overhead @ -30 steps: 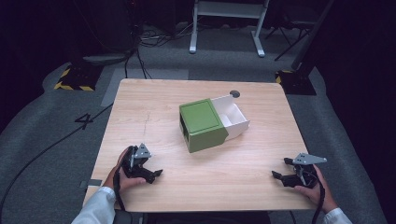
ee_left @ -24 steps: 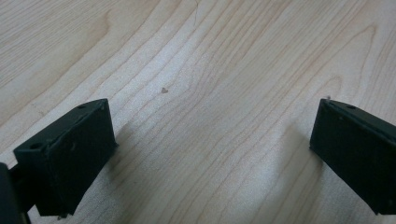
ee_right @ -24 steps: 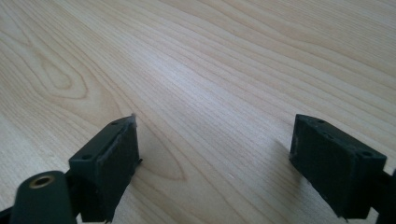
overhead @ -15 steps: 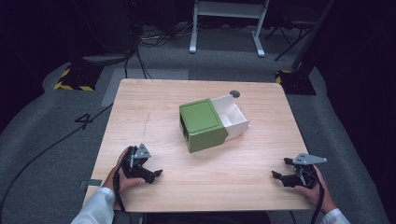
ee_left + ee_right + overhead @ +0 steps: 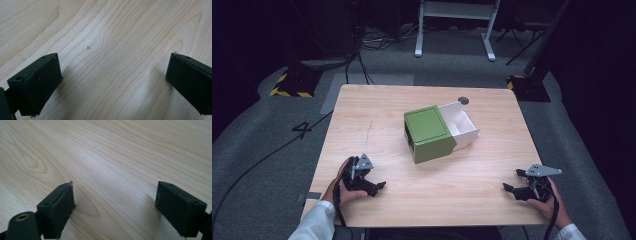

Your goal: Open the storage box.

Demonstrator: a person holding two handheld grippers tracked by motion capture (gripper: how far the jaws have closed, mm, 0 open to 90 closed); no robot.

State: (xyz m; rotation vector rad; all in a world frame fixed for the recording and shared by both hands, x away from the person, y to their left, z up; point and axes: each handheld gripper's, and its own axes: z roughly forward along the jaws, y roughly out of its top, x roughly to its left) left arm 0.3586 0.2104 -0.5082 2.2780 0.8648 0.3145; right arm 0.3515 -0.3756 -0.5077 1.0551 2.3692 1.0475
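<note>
Both grippers, left and right, rest near the surface's front edge, fingers spread wide, empty; the green box sits centrally.

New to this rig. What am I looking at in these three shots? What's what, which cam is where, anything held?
There is no robot arm here. A person sits at a wooden table and holds a hand-held two-jaw tool in each hand: the left tool and the right tool.

The high view comes from a fixed camera above the person's side, looking forward and down; the forearms enter from the bottom.

The other two pictures come from cameras riding on the tools, each looking along its own two black jaws. In the left gripper view the left tool has its jaws wide apart over bare wood. The right gripper view shows the same for the right tool. Both are open and hold nothing.

In the middle of the table lies a green box with a white drawer slid partly out. It looks empty.
</note>
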